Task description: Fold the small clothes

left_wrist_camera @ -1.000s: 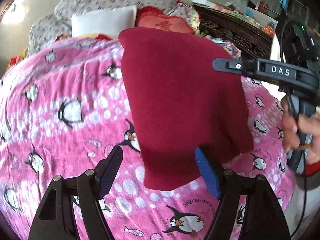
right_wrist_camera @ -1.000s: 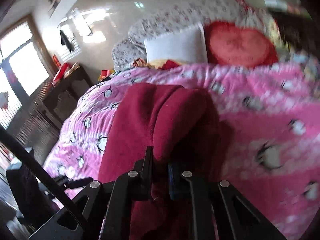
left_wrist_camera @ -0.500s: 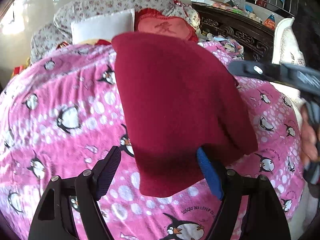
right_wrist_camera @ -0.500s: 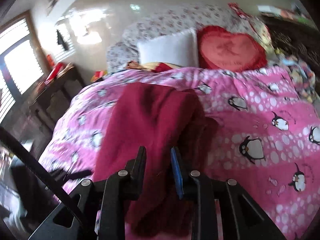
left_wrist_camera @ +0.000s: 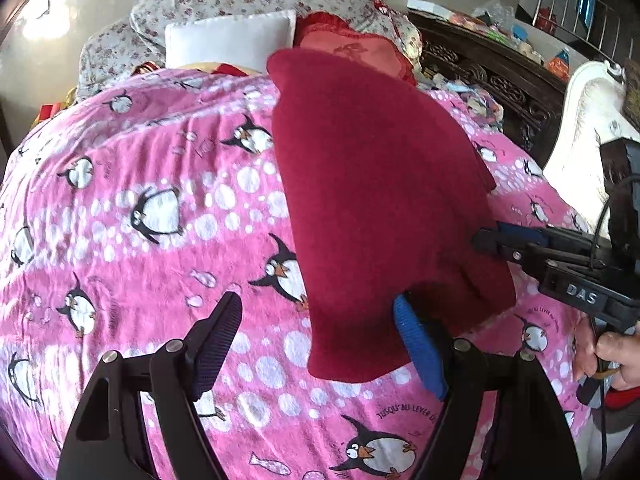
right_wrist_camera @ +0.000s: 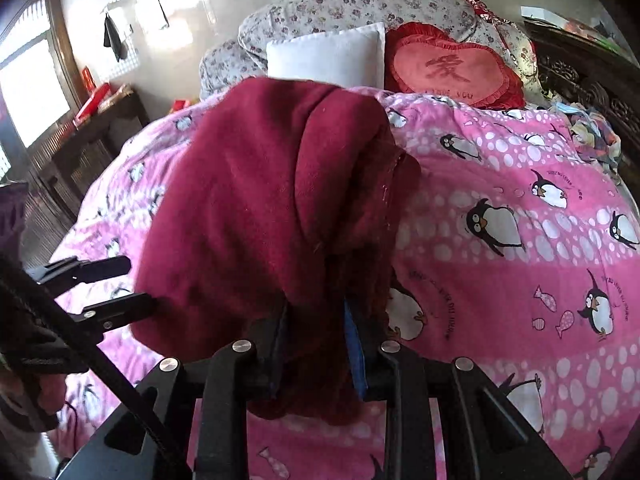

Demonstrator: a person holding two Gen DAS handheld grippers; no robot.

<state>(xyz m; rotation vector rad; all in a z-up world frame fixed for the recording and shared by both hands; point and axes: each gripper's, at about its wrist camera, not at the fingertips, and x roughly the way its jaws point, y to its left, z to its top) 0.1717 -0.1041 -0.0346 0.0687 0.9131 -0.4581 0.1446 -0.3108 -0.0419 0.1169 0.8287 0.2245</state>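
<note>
Red garment [left_wrist_camera: 372, 200] lies long from 6 to 12 o'clock on the pink blanket [left_wrist_camera: 140, 200].
Right gripper [right_wrist_camera: 316, 336] pinches its near edge; left gripper [left_wrist_camera: 320, 344] is released, blanket free at 9 o'clock.

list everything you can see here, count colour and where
red garment: 1, dark red, lying along the bedspread, one edge pinched
bedspread: 1, pink with penguins, covering the bed
white pillow: 1, white, at the head of the bed
heart cushion: 1, red and pink, right of the white pillow
floral bedding: grey-white flowered, piled behind the pillows
carved cabinet: 1, dark wood, right of the bed, cluttered top
left gripper: black, jaws open over the garment's near end
right gripper: black, jaws shut on the garment's edge
</note>
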